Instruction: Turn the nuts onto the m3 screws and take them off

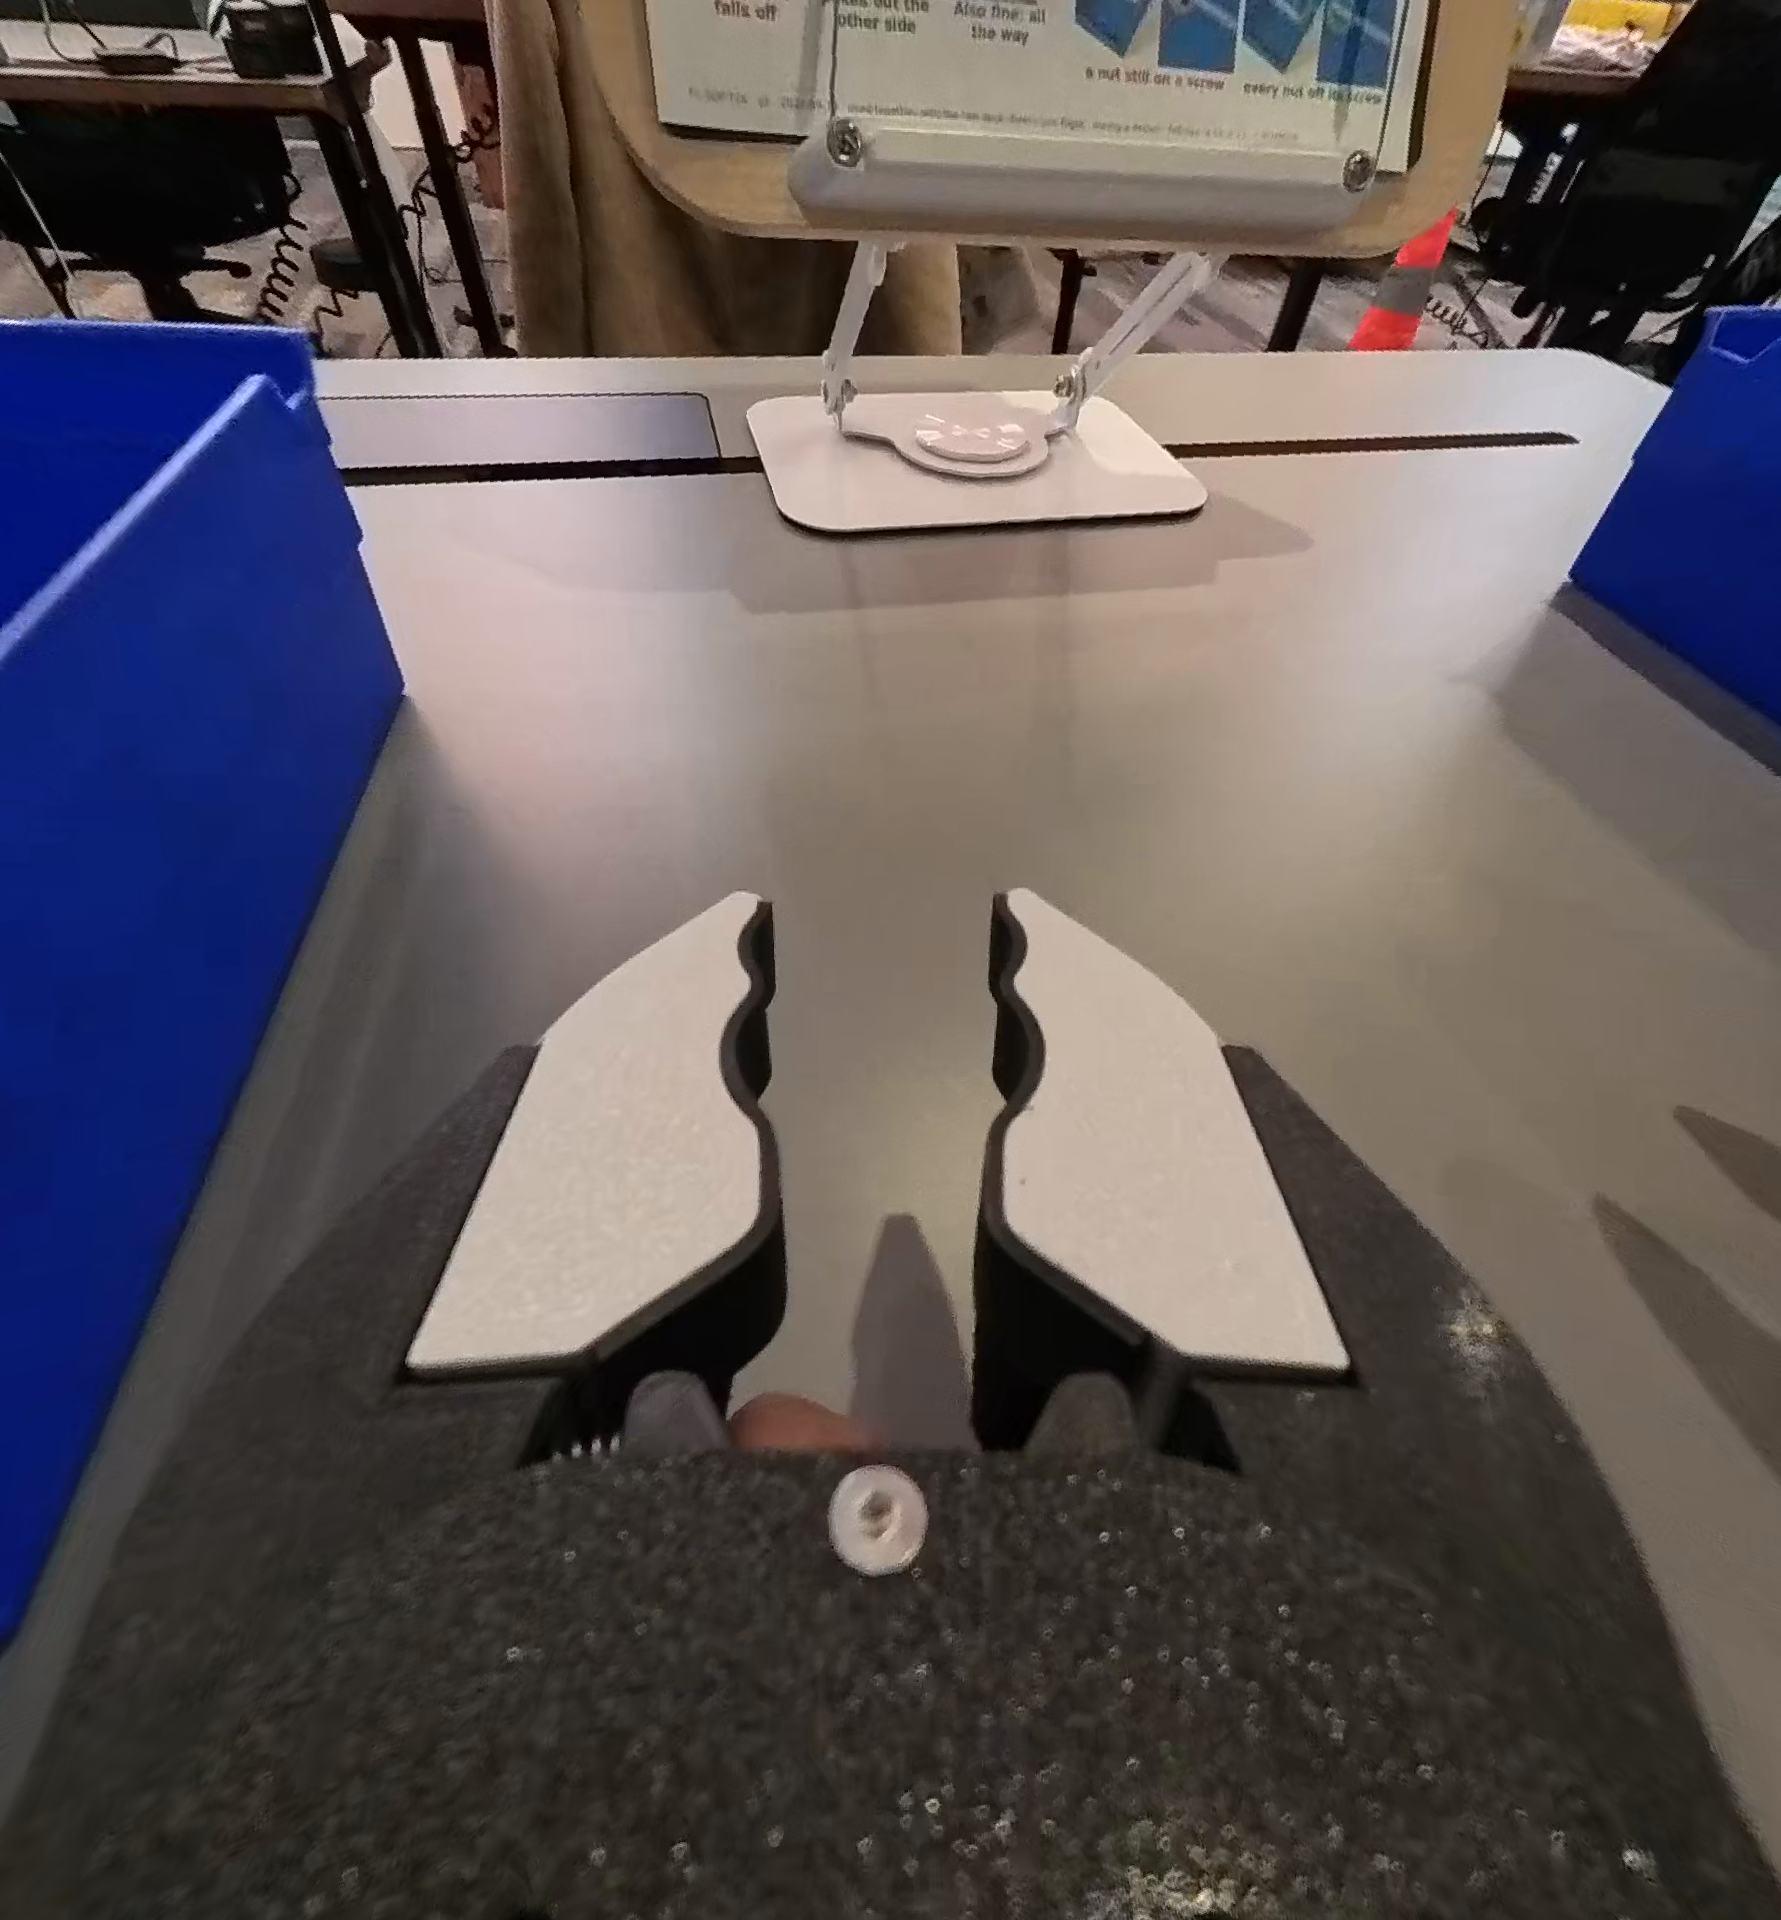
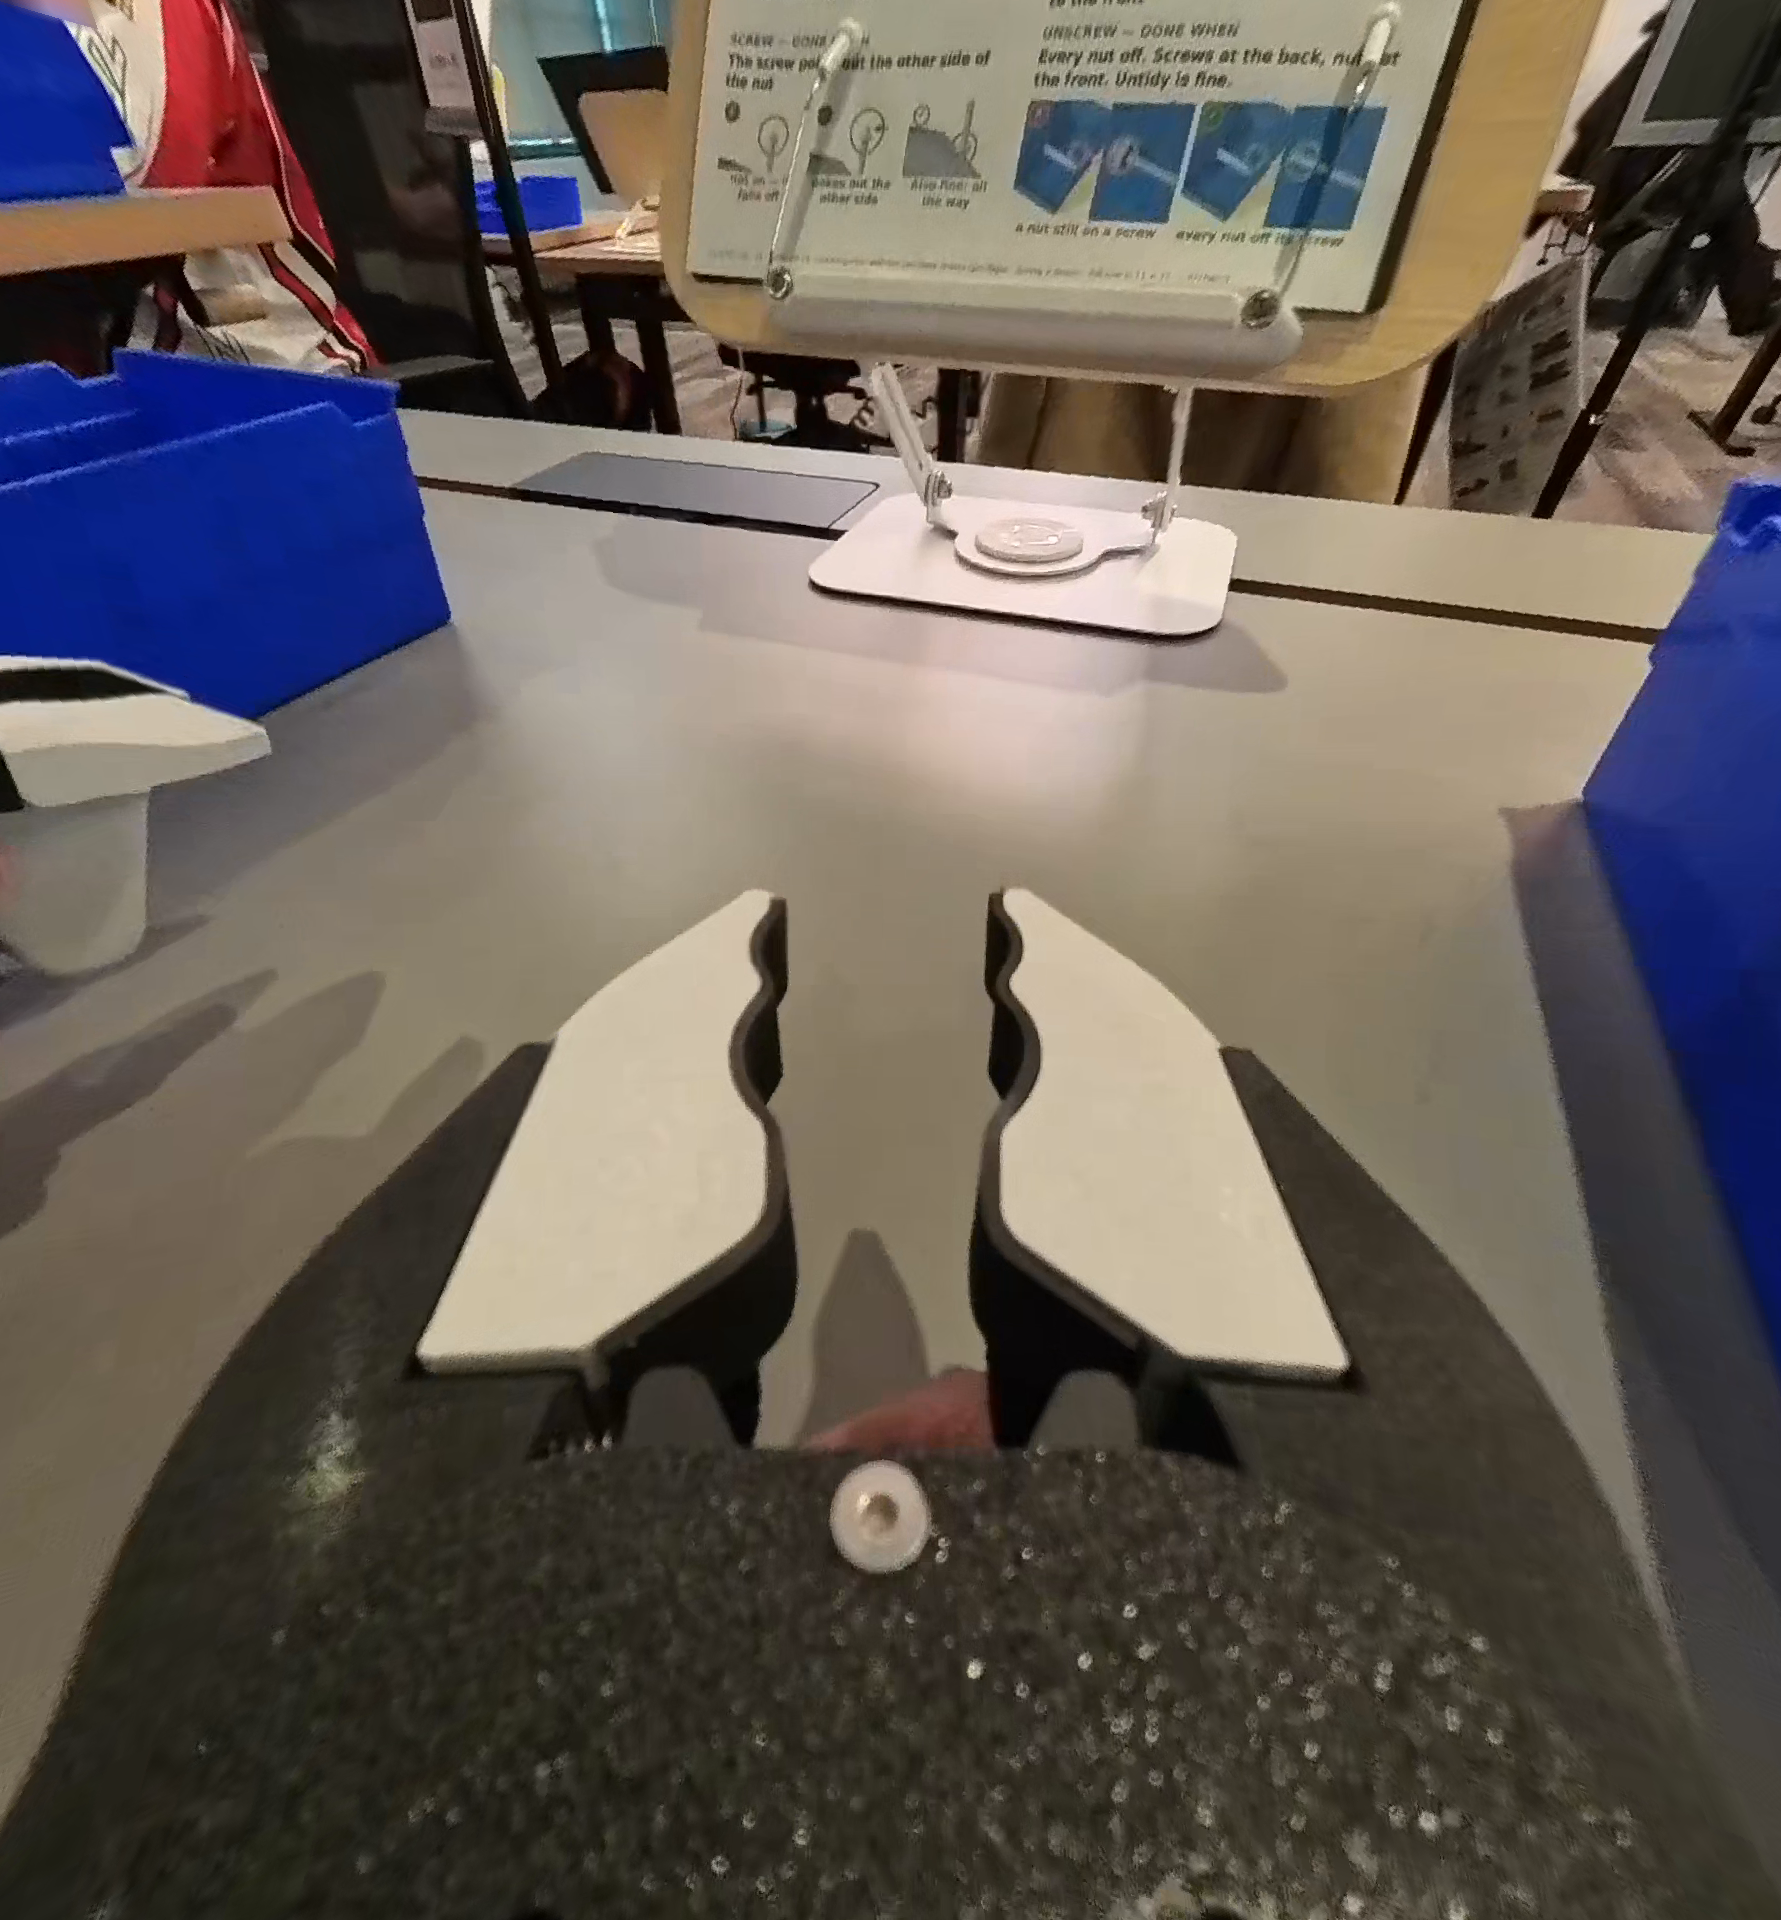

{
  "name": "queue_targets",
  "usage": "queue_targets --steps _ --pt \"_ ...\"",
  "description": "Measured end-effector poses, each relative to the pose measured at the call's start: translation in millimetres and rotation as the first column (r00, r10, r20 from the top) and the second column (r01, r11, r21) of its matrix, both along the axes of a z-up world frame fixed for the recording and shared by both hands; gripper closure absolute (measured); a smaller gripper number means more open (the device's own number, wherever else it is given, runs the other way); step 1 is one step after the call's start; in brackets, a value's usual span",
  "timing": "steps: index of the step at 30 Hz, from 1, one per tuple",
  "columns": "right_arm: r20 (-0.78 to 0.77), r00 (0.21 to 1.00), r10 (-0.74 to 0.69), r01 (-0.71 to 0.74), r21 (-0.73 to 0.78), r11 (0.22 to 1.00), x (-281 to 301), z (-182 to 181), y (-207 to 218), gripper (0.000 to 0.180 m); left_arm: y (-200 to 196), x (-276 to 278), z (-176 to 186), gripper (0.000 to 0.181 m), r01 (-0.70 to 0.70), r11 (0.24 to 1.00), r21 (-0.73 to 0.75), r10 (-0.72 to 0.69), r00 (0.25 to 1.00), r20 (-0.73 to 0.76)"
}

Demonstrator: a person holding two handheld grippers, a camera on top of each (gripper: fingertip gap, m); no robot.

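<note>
No nuts or screws show in either view. My left gripper (image 1: 881,925) is open and empty, held above the bare grey table (image 1: 969,727), with a blue bin (image 1: 138,831) close on its left. My right gripper (image 2: 886,925) is open and empty above the same table (image 2: 865,748). The left gripper also shows at the left edge of the right wrist view (image 2: 86,748), held by a hand. The insides of the blue bins are hidden from both cameras.
A second blue bin (image 1: 1738,499) stands at the right; in the right wrist view the bins stand at left (image 2: 190,520) and right (image 2: 1738,831). An instruction card on a white stand (image 1: 979,457) (image 2: 1021,571) is at the table's far edge. A person sits beyond the table.
</note>
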State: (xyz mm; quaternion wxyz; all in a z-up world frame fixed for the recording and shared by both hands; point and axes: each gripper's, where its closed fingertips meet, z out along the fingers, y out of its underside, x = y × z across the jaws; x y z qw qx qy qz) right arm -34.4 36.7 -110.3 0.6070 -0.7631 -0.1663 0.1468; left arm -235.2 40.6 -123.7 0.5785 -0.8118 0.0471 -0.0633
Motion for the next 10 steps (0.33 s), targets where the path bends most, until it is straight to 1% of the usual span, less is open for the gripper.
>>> queue_targets --steps 4,10 --pt "-0.032 0.999 0.005 -0.006 -0.020 1.000 3.0 -1.6 0.8 0.144 1.8 2.6 -5.1 0.140 0.016 0.999 -0.032 -0.016 1.000 -0.003" --pt "0.012 1.000 0.009 -0.008 -0.005 1.000 -1.0 -2.2 -0.6 0.146 2.2 2.6 -5.8 0.139 0.014 0.999 -0.035 -0.015 1.000 -0.006"
